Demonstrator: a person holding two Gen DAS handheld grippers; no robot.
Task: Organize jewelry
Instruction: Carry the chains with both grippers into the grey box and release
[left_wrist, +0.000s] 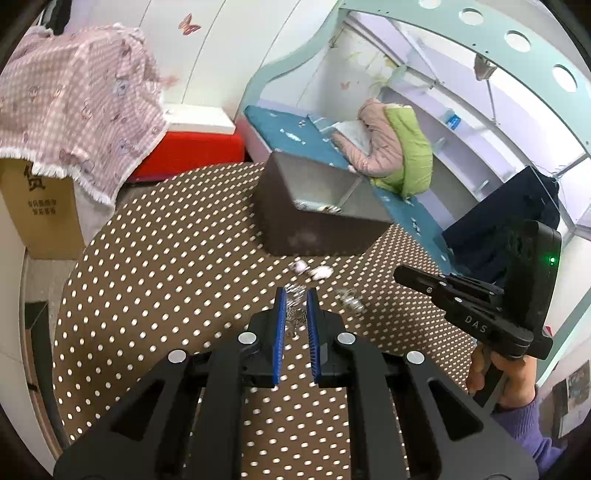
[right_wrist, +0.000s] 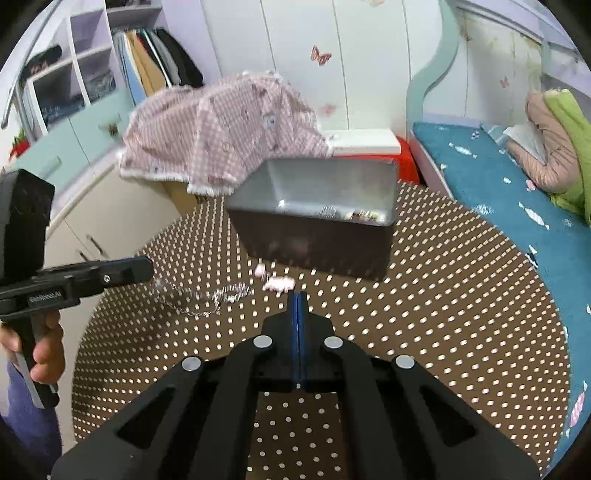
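A dark open box (left_wrist: 317, 225) with grey lining stands on the dotted brown table; it also shows in the right wrist view (right_wrist: 325, 236), with a few jewelry pieces inside. My left gripper (left_wrist: 296, 295) is open, its blue pads on either side of a silver chain (left_wrist: 295, 315). In the right wrist view the left gripper (right_wrist: 147, 271) sits over the chain (right_wrist: 207, 295), which trails on the table. Pale pink pieces (left_wrist: 314, 269) lie before the box, seen also in the right wrist view (right_wrist: 279, 283). Another silver piece (left_wrist: 349, 301) lies right. My right gripper (right_wrist: 297, 293) is shut and empty.
The round table (right_wrist: 443, 295) has a brown cloth with white dots. A pink checked cloth (right_wrist: 221, 133) drapes over a cardboard box (left_wrist: 40, 206) behind it. A blue bed (right_wrist: 498, 192) with pink and green jackets lies right. A red and white box (left_wrist: 192, 147) sits behind.
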